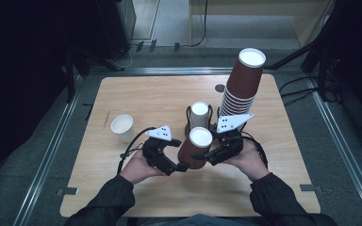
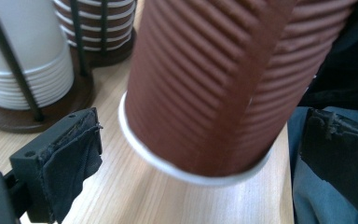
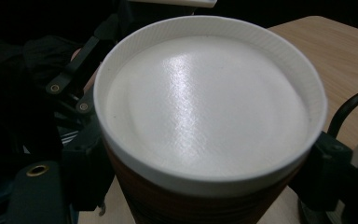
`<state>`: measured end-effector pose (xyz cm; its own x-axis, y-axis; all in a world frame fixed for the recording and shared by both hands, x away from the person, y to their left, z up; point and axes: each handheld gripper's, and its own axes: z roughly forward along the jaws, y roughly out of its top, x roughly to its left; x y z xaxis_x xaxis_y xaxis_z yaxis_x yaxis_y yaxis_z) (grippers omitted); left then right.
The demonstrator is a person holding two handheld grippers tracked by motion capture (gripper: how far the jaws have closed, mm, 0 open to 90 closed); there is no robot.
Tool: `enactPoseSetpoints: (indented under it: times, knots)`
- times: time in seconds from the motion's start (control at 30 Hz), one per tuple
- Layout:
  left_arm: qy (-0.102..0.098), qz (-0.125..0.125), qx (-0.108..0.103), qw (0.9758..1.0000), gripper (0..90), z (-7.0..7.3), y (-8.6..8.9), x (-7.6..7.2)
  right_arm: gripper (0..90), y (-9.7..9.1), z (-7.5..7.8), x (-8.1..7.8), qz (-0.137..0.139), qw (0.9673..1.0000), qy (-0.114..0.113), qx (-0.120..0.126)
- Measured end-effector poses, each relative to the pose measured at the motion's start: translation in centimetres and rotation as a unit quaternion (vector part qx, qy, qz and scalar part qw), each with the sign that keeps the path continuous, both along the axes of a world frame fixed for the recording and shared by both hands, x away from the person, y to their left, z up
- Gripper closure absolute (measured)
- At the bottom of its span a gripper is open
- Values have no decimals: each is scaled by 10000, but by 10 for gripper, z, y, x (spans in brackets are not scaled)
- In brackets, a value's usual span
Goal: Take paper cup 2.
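left gripper: standing open around the ribbed brown paper cup
right gripper: clamping that cup
table: light wood, lying bare at frame left

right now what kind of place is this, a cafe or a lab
Most likely a lab or recording bench, not a cafe: a bare wooden table framed by metal rails, loose cables on the floor, and paper cups stacked upside down in a wire rack as props.
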<state>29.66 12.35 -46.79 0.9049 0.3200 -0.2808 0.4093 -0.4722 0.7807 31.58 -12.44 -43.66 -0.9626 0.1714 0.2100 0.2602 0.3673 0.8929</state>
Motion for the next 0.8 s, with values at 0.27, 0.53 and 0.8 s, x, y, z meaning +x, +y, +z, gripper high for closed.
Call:
enactPoseSetpoints:
  times: [0.27,0.53,0.8]
  knots:
    - [-117,-45,-17,9999,0,-4,-10,-3,206,10,1,-3,120,9996,102,215]
    - [-335,-70,-173,9993,83,2,-6,-6,206,11,-2,-1,139,9976,350,586]
    - [-282,-276,10,9992,129,6,-1,-2,137,9,-1,1,80,9980,503,381]
